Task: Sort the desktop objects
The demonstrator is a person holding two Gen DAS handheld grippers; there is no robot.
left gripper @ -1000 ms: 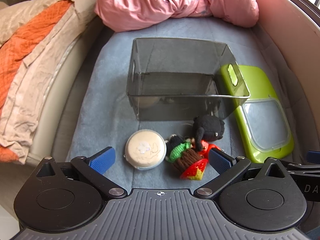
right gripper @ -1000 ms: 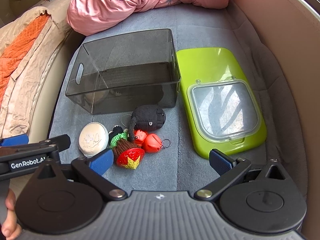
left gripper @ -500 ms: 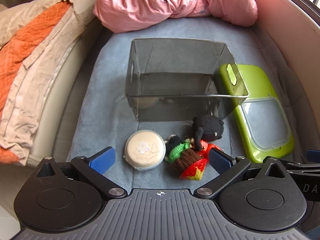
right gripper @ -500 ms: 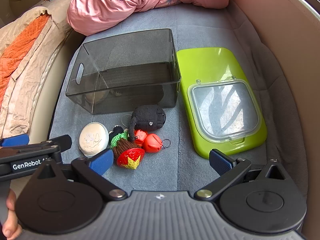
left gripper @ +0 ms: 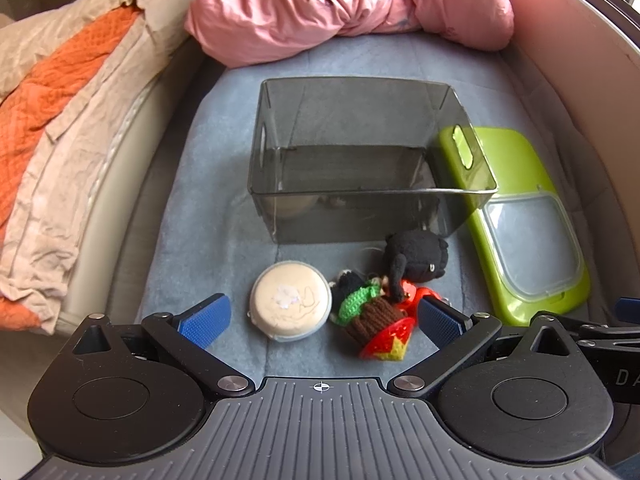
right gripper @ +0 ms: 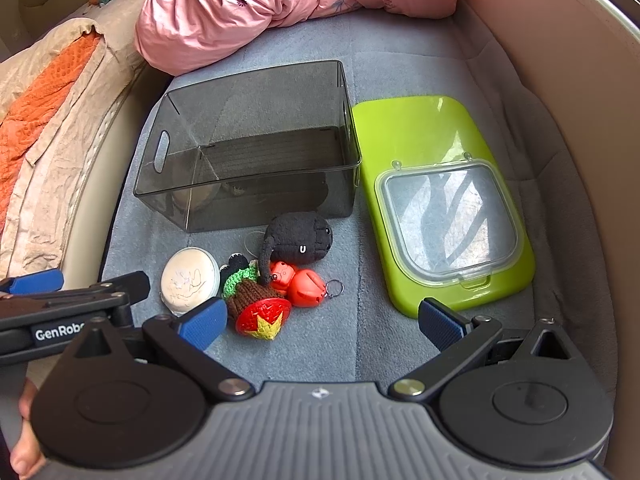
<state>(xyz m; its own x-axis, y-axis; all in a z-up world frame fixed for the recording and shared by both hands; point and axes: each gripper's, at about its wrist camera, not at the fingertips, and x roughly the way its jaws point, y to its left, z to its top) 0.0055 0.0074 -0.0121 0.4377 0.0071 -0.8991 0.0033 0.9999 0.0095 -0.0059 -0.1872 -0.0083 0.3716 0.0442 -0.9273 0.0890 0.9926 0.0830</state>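
A smoky clear bin point(left gripper: 360, 168) point(right gripper: 256, 152) stands on a grey-blue blanket, holding nothing I can make out. In front of it lie a round cream tin point(left gripper: 290, 300) point(right gripper: 190, 280), a crocheted strawberry toy point(left gripper: 376, 324) point(right gripper: 256, 304), a black plush point(left gripper: 418, 254) point(right gripper: 298, 238) and a red keychain figure point(right gripper: 304, 288). My left gripper point(left gripper: 322, 322) is open just before the tin and the crocheted toy. My right gripper point(right gripper: 322, 320) is open, with the toy pile by its left finger.
A green lid with a clear window point(left gripper: 520, 220) point(right gripper: 444, 208) lies right of the bin. A pink duvet point(left gripper: 340, 4) is bunched behind it. Orange and beige cloths point(left gripper: 60, 120) lie at the left. A beige padded wall point(right gripper: 560, 80) curves along the right.
The left gripper has drifted slightly, so the bin and toys sit a touch lower in its view. The right view is almost unchanged.
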